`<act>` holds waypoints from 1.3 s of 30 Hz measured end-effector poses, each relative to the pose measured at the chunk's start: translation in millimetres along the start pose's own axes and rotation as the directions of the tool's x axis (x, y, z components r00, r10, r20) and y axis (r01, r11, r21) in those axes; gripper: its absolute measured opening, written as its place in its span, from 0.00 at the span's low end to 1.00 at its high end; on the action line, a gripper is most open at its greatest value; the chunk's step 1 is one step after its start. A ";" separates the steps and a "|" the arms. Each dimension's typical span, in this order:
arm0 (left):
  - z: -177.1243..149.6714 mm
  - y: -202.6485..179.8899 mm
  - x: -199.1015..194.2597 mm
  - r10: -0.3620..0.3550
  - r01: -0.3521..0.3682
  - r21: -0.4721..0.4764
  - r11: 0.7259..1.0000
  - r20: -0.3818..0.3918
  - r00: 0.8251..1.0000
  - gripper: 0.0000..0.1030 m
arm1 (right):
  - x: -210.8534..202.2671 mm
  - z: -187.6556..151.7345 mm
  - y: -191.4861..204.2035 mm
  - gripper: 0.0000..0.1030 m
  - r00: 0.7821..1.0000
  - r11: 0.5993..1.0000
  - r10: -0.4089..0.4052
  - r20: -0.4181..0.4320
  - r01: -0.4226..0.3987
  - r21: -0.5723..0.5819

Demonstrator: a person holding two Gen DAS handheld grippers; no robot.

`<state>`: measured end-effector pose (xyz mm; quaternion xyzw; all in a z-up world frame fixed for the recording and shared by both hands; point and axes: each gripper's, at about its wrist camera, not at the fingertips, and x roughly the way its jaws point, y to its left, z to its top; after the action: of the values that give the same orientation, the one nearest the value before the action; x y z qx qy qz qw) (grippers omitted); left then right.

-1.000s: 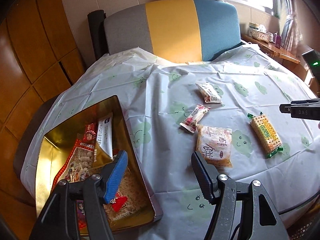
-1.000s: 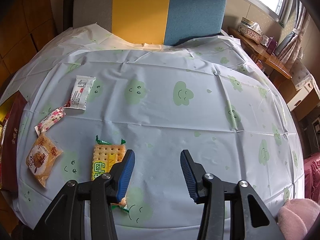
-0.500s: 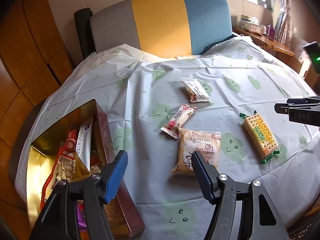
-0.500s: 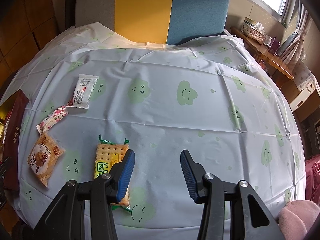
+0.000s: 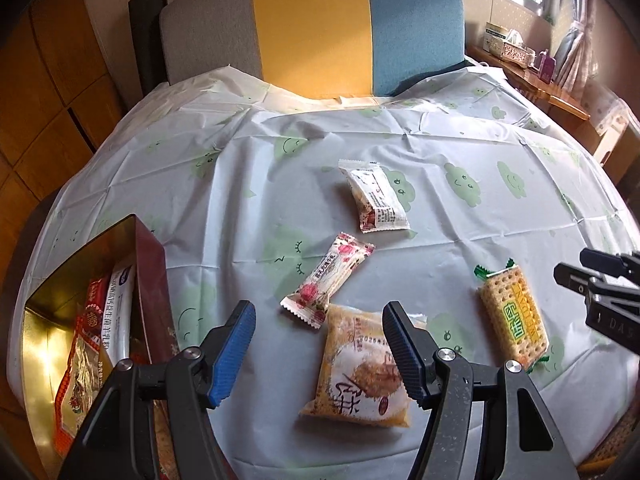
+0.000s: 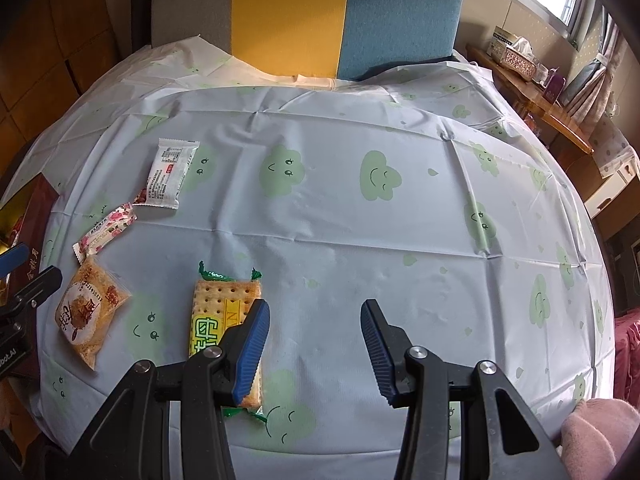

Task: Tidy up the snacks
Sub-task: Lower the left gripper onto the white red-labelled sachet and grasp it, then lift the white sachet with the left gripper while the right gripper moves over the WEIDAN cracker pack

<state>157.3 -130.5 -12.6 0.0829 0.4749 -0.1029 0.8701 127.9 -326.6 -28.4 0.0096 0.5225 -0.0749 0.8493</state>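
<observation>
The left tool (image 5: 319, 338) hung tilted steeply down with its jaws apart and empty, over the orange square-ish pastry packet (image 5: 362, 368), whose long axis ran near to far. Just beyond lay the pink floral candy bar (image 5: 328, 280), slanting far-right, then the white wrapped snack (image 5: 376, 200). At left stood the gold-lined red box (image 5: 150, 276) with packets inside. The right tool (image 6: 315, 342), jaws also parted and empty, hovered right of the green-ended cracker packet (image 6: 218, 312), lying near-to-far on the cloud-print counter (image 6: 400, 240).
</observation>
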 end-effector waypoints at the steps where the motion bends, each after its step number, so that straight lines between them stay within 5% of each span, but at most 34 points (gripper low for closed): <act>1: 4.8 0.9 3.1 -0.007 0.007 -0.011 1.000 -0.005 1.000 0.65 | -0.2 0.0 -0.2 0.47 1.000 1.000 0.001 0.000 -0.001 0.001; 11: 53.1 -6.1 38.8 -0.087 0.084 -0.061 0.995 -0.049 0.995 0.64 | -1.3 1.0 0.2 0.47 1.000 1.000 0.017 -0.002 -0.017 0.006; 24: 90.3 -40.8 113.9 -0.019 0.022 0.019 1.000 -0.132 0.991 0.64 | -1.5 2.2 -4.1 0.47 0.999 0.998 0.043 -0.002 -0.043 0.038; 27: 91.0 -42.2 119.7 -0.036 0.040 0.031 0.999 -0.104 0.994 0.34 | -1.3 3.2 -9.7 0.47 0.999 0.997 0.049 0.000 -0.049 0.067; 36: 85.9 -22.0 91.1 -0.103 0.102 -0.010 0.995 -0.057 0.993 0.32 | 5.9 2.7 -1.8 0.47 0.987 0.985 0.161 -0.030 -0.158 0.074; 39: 87.2 -11.4 69.8 -0.120 0.119 -0.034 0.992 -0.019 0.993 0.32 | 14.3 0.2 11.0 0.61 0.973 0.975 0.218 -0.078 -0.215 0.045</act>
<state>261.8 -169.7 -25.4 0.0413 0.4898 -0.1463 0.8585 135.9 -317.4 -41.7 0.0852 0.5516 0.0092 0.8297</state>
